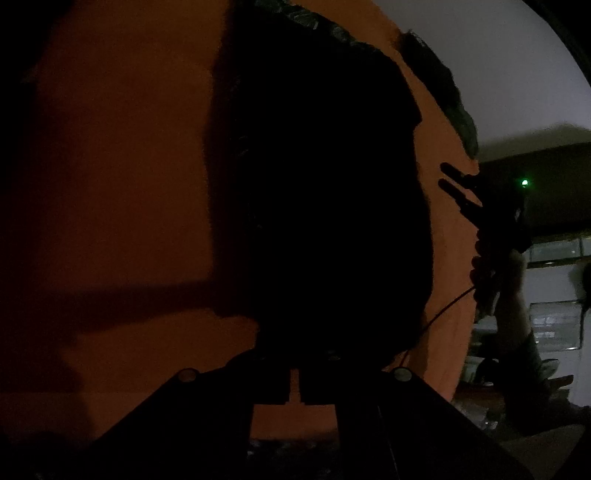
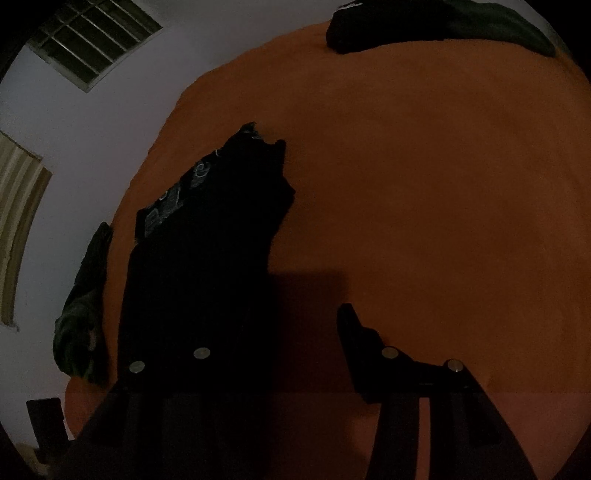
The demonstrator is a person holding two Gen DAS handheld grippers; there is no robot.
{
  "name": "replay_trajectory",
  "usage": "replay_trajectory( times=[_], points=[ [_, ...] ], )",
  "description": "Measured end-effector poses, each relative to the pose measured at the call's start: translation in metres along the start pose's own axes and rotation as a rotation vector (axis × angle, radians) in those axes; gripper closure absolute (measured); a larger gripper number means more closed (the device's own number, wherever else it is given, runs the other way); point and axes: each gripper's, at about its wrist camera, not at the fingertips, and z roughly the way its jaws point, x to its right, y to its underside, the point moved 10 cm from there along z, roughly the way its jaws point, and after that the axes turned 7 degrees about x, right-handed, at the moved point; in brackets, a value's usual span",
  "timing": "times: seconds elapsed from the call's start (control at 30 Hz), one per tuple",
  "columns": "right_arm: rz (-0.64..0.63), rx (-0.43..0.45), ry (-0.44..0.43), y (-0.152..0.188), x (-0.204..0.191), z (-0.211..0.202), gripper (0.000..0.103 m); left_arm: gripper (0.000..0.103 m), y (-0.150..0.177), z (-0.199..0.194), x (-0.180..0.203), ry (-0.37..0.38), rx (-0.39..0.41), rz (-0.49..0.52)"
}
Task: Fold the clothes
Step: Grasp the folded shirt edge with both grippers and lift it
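The room is very dark. A black garment [image 1: 314, 166] lies on an orange bed sheet [image 1: 110, 184] and fills the middle of the left wrist view. My left gripper [image 1: 295, 310] points down at it with its jaws together. Its fingers merge with the dark cloth, so whether any fabric is pinched is hidden. In the right wrist view the same black garment [image 2: 207, 240], with a pale printed patch, lies at the left. My right gripper [image 2: 295, 314] stands open above the orange sheet [image 2: 424, 184], its left finger over the garment's edge. That right gripper [image 1: 443, 176] also shows at the bed's right side.
Dark green cloth [image 2: 81, 314] hangs at the bed's left edge, and more dark clothes [image 2: 461, 22] lie at the far edge. A barred window [image 2: 92, 40] and a curtain [image 2: 14, 221] are on the pale wall. A person's arm [image 1: 517, 314] holds the right gripper.
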Motion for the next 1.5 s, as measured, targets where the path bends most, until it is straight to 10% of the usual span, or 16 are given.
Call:
replay_trajectory(
  times=[0.23, 0.43, 0.6, 0.83, 0.97, 1.3, 1.5],
  points=[
    [0.000, 0.002, -0.013, -0.002, 0.000, -0.002, 0.057, 0.086, -0.029, -0.030, -0.013, -0.015, 0.022, -0.021],
    [0.007, 0.028, -0.055, -0.006, 0.000, -0.003, 0.056, 0.073, -0.121, -0.048, 0.027, -0.057, 0.145, 0.178],
    [0.045, 0.049, -0.112, -0.010, -0.003, 0.004, 0.056, 0.049, -0.203, 0.008, 0.087, -0.095, 0.174, 0.394],
    [0.050, 0.055, -0.177, -0.012, -0.009, 0.014, 0.056, 0.048, -0.276, 0.141, 0.064, -0.194, 0.123, 0.320],
    [0.054, 0.060, -0.183, -0.012, -0.002, 0.017, 0.056, 0.048, -0.323, 0.132, 0.062, -0.216, 0.261, 0.253],
    [0.102, 0.052, -0.231, -0.008, 0.003, 0.014, 0.056, 0.048, -0.255, 0.087, 0.025, -0.303, 0.130, 0.324],
    [0.067, 0.048, -0.231, -0.011, -0.011, 0.020, 0.056, 0.048, -0.310, 0.090, 0.010, -0.362, 0.237, 0.342]
  ],
)
